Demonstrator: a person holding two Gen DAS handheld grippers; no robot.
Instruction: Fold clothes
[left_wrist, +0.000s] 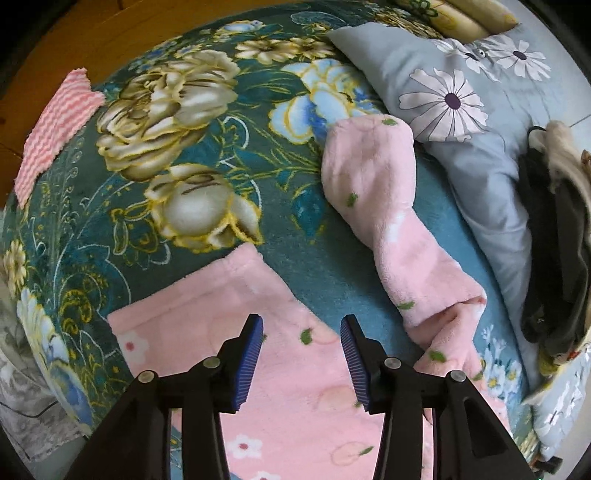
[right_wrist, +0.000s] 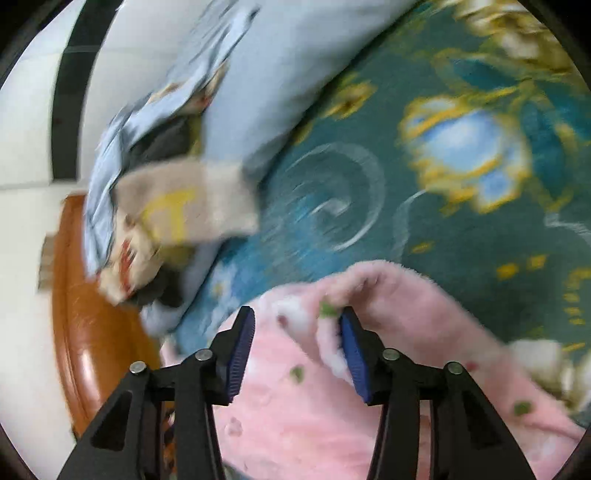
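A pink fleece garment (left_wrist: 295, 387) printed with small flowers and green leaves lies on the teal floral blanket (left_wrist: 155, 155). One long pink leg or sleeve (left_wrist: 373, 192) stretches away toward the pillow. My left gripper (left_wrist: 302, 321) hangs straight over the garment's near part, its blue pads (left_wrist: 251, 362) apart with nothing between them. In the blurred right wrist view, my right gripper (right_wrist: 295, 317) is low over a raised fold of the same pink garment (right_wrist: 369, 288). The fold lies against the right pad (right_wrist: 352, 354). A gap shows beside the left pad, so the jaws stand open.
A grey-blue pillow (left_wrist: 454, 99) with daisy prints lies at the back right. Beside it sits a pile of dark and beige clothes (left_wrist: 554, 240), blurred in the right view (right_wrist: 173, 214). A pink striped cloth (left_wrist: 55, 129) rests at the blanket's left edge. The wooden bed frame (right_wrist: 85, 332) and pale floor lie beyond.
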